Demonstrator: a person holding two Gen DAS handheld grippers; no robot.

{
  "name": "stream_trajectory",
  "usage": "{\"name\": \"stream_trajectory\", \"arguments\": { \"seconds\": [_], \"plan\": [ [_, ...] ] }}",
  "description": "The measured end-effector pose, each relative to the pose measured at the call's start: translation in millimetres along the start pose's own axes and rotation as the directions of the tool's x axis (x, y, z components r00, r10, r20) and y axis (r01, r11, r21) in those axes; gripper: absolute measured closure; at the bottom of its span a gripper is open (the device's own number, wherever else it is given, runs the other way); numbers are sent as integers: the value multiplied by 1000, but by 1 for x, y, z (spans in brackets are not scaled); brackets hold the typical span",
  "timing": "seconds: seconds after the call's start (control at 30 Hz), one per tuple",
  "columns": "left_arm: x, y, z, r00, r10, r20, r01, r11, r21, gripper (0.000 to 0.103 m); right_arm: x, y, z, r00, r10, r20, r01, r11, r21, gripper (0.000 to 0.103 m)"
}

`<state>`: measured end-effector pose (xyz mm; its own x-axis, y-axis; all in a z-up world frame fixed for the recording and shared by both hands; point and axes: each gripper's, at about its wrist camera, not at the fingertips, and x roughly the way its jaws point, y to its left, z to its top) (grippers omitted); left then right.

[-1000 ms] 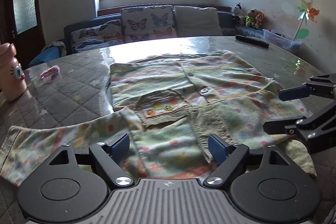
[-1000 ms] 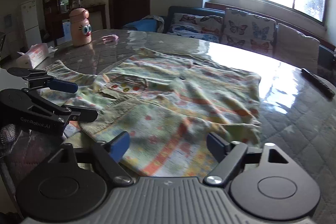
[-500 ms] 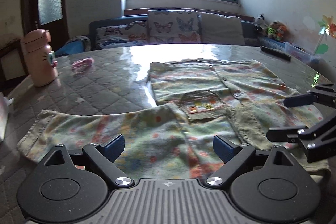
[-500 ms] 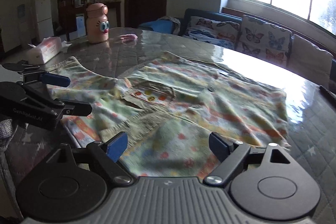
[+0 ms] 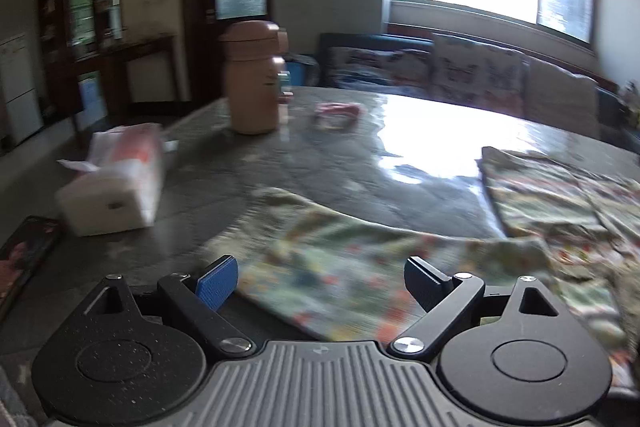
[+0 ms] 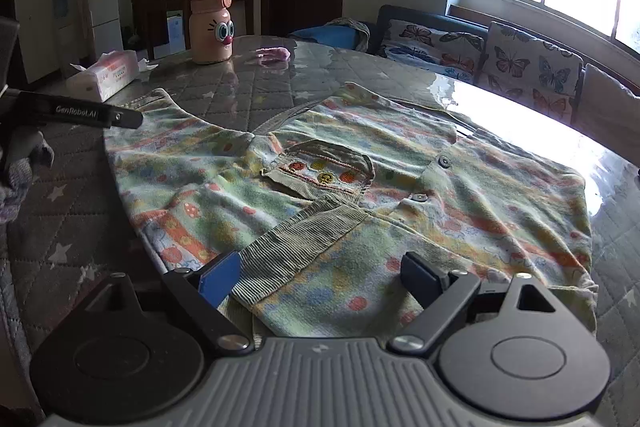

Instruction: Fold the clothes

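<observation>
A child's green cardigan (image 6: pixel 360 163) with coloured spots, a chest pocket and buttons lies spread flat on the table. Its one sleeve (image 5: pixel 340 251) stretches out to the left. My left gripper (image 5: pixel 320 277) hovers over the cuff end of that sleeve, blurred; its jaws are wide and closing slightly, with the sleeve below the gap and neither pad pressing on it. My right gripper (image 6: pixel 320 275) stands open just above the near hem and the ribbed front band. One black finger (image 6: pixel 92 115) of the left gripper shows at the far left of the right wrist view.
A pink cartoon bottle (image 6: pixel 210 27), a tissue pack (image 6: pixel 104 75) and a small pink item (image 6: pixel 274 54) sit on the quilted table (image 6: pixel 248 95) beyond the sleeve. A phone (image 5: pixel 24 259) lies at the near left edge. A butterfly sofa (image 6: pixel 480 43) stands behind.
The left gripper swung left along the sleeve, from the cardigan's body to its cuff end, and the right gripper dropped out of its view. The right gripper shifted slightly over the hem.
</observation>
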<state>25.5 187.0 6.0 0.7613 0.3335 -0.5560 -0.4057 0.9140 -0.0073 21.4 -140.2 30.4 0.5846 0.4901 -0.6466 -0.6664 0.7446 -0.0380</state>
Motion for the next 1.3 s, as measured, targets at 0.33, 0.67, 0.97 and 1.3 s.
{"name": "stream_trajectory", "arguments": {
  "seconds": [0.33,0.67,0.97,1.3],
  "plan": [
    [28,40,4,993,103,-57,-109,988,-111,46,-10,-4,6,1000,1,30,-2,1000,5,15],
    [25,36,7,998,12,-54,-18,994,-111,93,-18,-12,4,999,-3,36,1,999,43,28],
    [-25,-20,23,961,-274,22,275,960,-51,94,-32,-27,-3,999,-21,39,17,995,94,37],
    [-73,-132,32,777,-630,17,625,773,109,94,-58,-62,-17,992,-98,79,78,971,225,36]
  ]
}}
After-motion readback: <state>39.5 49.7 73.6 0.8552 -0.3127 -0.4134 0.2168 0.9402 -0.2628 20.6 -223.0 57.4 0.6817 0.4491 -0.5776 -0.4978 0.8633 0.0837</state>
